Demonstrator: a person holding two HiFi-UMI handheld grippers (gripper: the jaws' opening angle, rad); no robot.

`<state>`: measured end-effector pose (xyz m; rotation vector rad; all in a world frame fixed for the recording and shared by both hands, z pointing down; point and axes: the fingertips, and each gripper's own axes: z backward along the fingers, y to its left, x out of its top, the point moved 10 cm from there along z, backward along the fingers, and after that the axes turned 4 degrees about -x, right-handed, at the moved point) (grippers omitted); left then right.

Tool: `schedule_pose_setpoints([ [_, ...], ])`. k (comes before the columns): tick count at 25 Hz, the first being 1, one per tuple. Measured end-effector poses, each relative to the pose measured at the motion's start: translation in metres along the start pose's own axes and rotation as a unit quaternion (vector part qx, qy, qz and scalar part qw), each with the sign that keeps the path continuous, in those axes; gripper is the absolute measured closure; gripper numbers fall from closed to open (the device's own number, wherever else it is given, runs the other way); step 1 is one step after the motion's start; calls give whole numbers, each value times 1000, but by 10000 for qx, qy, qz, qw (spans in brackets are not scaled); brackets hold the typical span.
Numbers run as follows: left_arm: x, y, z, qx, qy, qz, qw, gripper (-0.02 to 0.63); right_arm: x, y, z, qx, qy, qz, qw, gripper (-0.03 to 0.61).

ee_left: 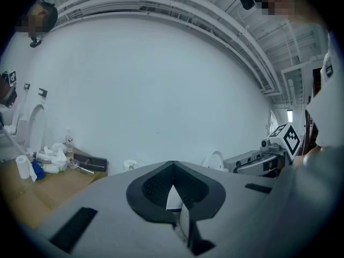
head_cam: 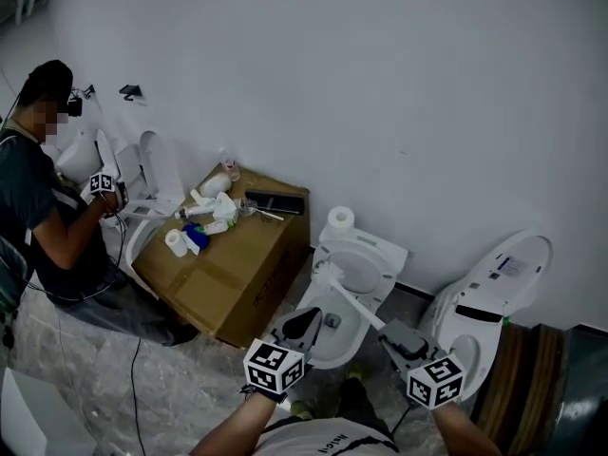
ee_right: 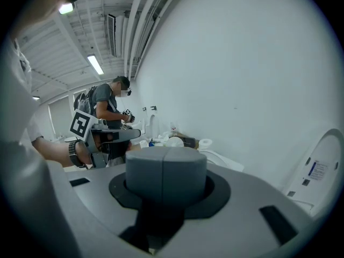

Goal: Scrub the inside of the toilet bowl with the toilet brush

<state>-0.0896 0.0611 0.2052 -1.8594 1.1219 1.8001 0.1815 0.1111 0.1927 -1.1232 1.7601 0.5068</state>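
Plain white wall [head_cam: 399, 93] running behind, toilet bowl [head_cam: 388, 259] parked right against it. Right gripper [head_cam: 401, 336] clamping hard on the toilet brush [head_cam: 357, 303] at the handle end, near-right of the bowl. White handle slanting across the bowl, brush head sitting up by the bowl's far-left rim, hard telling whether actually touching porcelain. Left gripper [head_cam: 304, 323] hovering at the bowl's near-left edge, jaws pinched together with only a thin white sliver showing between them, so seemingly not carrying anything. Cardboard box [head_cam: 237, 274] crowding the bowl's left side, second toilet [head_cam: 494, 293] with lid up off to the bowl's right, paper roll [head_cam: 340, 218] just behind the bowl.

Tips for this bit, just guessing from the setup:
- tipping the handle steeper and dropping the head properly down inside the bowl before scrubbing
- gripping tight, a long handle pinched at its very end probably wanting to twist
- sweeping round under the rim in circles rather than jabbing at one spot
- parking the left gripper clear of the handle's swing
- going easy on speed, avoiding splashes towards the box left of the bowl
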Motion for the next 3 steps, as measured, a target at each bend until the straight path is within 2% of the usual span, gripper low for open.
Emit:
schedule_pose_setpoints([
  [3,5,-1,1,-23,-47,10,10000,606,1,4,0,-17,-6,-16,10000,423],
])
